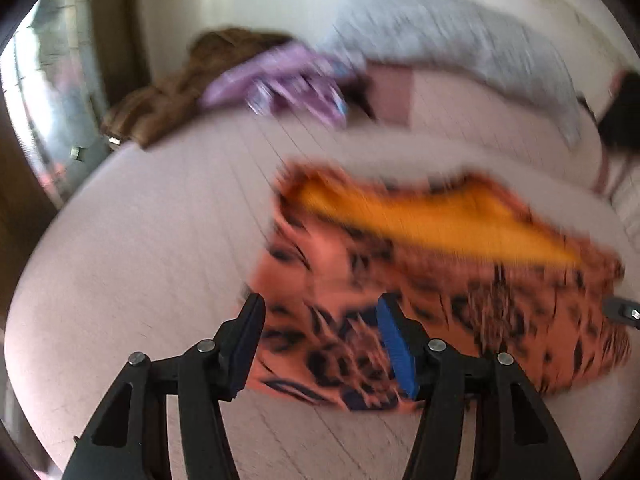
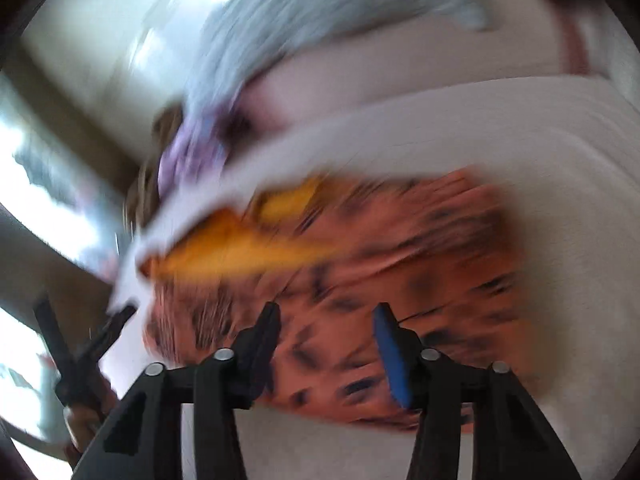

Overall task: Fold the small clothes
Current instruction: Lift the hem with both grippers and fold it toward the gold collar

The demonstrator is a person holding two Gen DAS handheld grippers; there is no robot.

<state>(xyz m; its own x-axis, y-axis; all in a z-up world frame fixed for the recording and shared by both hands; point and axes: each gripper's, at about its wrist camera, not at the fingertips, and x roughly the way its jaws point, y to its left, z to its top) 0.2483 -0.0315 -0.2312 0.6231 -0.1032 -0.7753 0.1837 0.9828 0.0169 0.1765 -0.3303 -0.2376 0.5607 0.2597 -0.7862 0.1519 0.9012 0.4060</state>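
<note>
A small orange garment with black animal print and a yellow inner band point(image 1: 436, 280) lies flat on the pale pink bed cover point(image 1: 152, 240). My left gripper point(image 1: 320, 312) is open, its jaws spread over the garment's near left edge, holding nothing. In the right wrist view the same garment point(image 2: 380, 260) lies ahead. My right gripper point(image 2: 326, 316) is open over its near edge, empty. The left gripper point(image 2: 80, 352) shows at the left edge of that view. Both views are motion-blurred.
A purple patterned garment point(image 1: 280, 84) and a brown cloth point(image 1: 168, 92) lie at the far left of the bed. A grey pillow point(image 1: 460, 40) lies along the back. A dark object point(image 1: 620, 116) sits at the far right. A window point(image 1: 52, 80) is at left.
</note>
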